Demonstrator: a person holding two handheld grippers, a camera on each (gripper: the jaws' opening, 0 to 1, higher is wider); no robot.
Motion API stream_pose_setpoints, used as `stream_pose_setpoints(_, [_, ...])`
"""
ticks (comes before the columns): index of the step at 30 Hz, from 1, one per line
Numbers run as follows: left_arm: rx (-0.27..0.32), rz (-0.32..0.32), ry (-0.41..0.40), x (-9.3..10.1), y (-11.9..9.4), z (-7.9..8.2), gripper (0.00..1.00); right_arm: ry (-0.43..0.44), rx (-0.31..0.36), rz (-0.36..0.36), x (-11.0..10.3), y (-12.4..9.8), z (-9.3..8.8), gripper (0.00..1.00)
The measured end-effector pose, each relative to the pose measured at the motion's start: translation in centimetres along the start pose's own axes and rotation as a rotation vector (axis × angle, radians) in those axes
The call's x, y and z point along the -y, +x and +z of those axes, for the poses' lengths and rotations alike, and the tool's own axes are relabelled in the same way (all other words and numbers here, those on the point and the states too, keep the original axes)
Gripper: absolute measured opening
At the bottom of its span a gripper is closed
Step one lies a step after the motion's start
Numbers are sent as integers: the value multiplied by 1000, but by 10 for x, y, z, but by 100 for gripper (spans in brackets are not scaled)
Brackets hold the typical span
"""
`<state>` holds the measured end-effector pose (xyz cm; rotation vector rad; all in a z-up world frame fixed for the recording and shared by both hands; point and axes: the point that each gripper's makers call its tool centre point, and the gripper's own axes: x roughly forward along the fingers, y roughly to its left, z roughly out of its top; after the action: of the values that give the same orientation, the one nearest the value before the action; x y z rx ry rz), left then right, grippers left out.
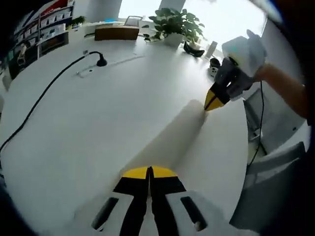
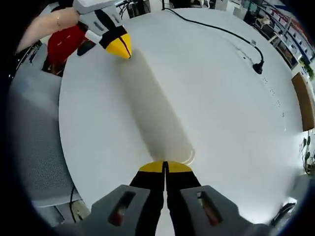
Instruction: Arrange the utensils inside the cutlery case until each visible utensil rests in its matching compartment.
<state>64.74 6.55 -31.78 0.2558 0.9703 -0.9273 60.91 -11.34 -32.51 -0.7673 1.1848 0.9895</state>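
where the round white tabletop (image 1: 98,118) spreads widest, its surface is smooth and matte, crossed by a thin black cable (image 1: 44,98) that ends in a small dark plug. along the middle lies a long, pale, soft-looking roll (image 1: 172,132), cream against the white, with rounded sides; whether this is the cutlery case i cannot tell, and no utensils can be made out.

the left gripper view looks up the roll from its near end, where the left tongs (image 1: 149,173), black with yellow tips, sit pressed together at that end; whether they pinch the fabric is unclear. at the far end the right tongs (image 1: 210,103) touch the roll with their tips together, held by a gloved hand (image 1: 243,51). beyond stand a leafy potted plant (image 1: 174,22), a brown box (image 1: 116,33) and shelves (image 1: 44,24).

the right gripper view shows the same roll from the other end, blurred, with a grey mesh chair (image 2: 34,128) beside the tabletop and something red (image 2: 66,42) behind the left tongs.
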Motion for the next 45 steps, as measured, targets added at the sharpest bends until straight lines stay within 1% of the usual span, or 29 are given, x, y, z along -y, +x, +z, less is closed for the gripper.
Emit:
stream_pose_setpoints(2, [-24, 10, 5, -2, 3, -6, 0, 16, 0, 1, -1, 3, 1, 0])
stream_pose_setpoints(3, [-47, 21, 30, -4, 4, -11, 0, 21, -5, 5, 0, 1, 1, 0])
stream_pose_setpoints(4, [9, 19, 77, -2, 6, -3, 0, 41, -10, 20, 1, 2, 1, 0])
stream_pose_setpoints(5, [-29, 24, 53, -1, 5, -8, 0, 54, -9, 30, 1, 1, 1, 0])
stream_pose_setpoints(7, [-47, 37, 123, 0, 4, -9, 0, 79, -11, 54, 1, 1, 0, 0])
stream_pose_setpoints(9, [-58, 53, 107, -1, 6, -7, 0, 97, -18, 64, 2, 2, 1, 0])
stream_pose_setpoints(10, [-62, 56, 116, 1, 6, -7, 0, 92, -24, 61, 0, 2, 1, 0])
stream_pose_setpoints(12, [-80, 57, 102, 1, 6, -7, 0, 31, -39, 42, -1, 2, 1, 0])
stream_pose_setpoints(16, [-70, 53, 76, 2, 6, -7, 0, 91, -51, 45, 1, 3, 1, 0])
stream_pose_setpoints(18, [-71, 66, 90, 4, 6, -6, 0, 130, -34, 86, 1, 2, 1, 0])
stream_pose_setpoints(19, [-72, 72, 85, 4, 6, -6, 0, 117, -30, 109, -2, 0, 0, 0])
stream_pose_setpoints(20, [-92, 85, 65, 2, 5, -7, 0, 140, 5, 54, 7, 0, 4, 0])
stream_pose_setpoints(21, [-90, 87, 60, 3, 5, -8, 0, 123, 32, -21, 19, -1, 8, 0])
stream_pose_setpoints(22, [-81, 88, 77, 4, 5, -8, 0, 134, 32, -28, 19, -1, 9, 0])
stream_pose_setpoints(23, [-56, 82, 100, 5, 6, -6, 0, 148, 22, -5, 14, 1, 9, 0])
stream_pose_setpoints(24, [-46, 78, 103, 6, 5, -7, 0, 140, 17, -3, 13, 4, 11, 0])
stream_pose_setpoints(26, [-55, 78, 107, 5, 5, -6, 0, 130, -4, -5, 17, 4, 13, 0])
stream_pose_setpoints(28, [-68, 77, 138, 7, 5, -7, 0, 104, -22, -22, 21, 4, 15, 0])
stream_pose_setpoints(29, [-66, 78, 140, 7, 6, -5, 0, 95, -14, -29, 23, 3, 18, 0])
stream_pose_setpoints(31, [-55, 79, 148, 7, 7, -4, 0, 143, 9, -7, 24, 2, 23, 0])
stream_pose_setpoints(32, [-53, 81, 156, 7, 7, -4, 0, 134, 5, -9, 28, 3, 24, 0])
stream_pose_setpoints(33, [-55, 82, 166, 6, 7, -4, 0, 117, -9, -31, 32, 5, 22, 0])
stream_pose_setpoints(34, [-63, 87, 182, 6, 7, -3, 0, 93, -20, -21, 33, 7, 23, 0])
stream_pose_setpoints(36, [-79, 92, 197, 5, 9, -2, 0, 148, -41, -11, 31, 5, 22, 0])
stream_pose_setpoints(38, [-82, 91, 194, 4, 9, -1, 0, 119, -49, -5, 32, 6, 22, 0])
stream_pose_setpoints(40, [-74, 89, 181, 4, 10, -1, 0, 143, -55, 1, 33, 8, 21, 0])
stream_pose_setpoints(41, [-61, 96, 172, 3, 11, 1, 0, 180, -103, -80, 47, 1, 6, 0])
stream_pose_setpoints(42, [-51, 98, 169, 4, 12, 3, 0, 185, -84, -17, 44, 4, 10, 0])
stream_pose_setpoints(45, [-40, 109, 198, 6, 14, 5, 0, 185, -87, -35, 31, 9, 15, 0])
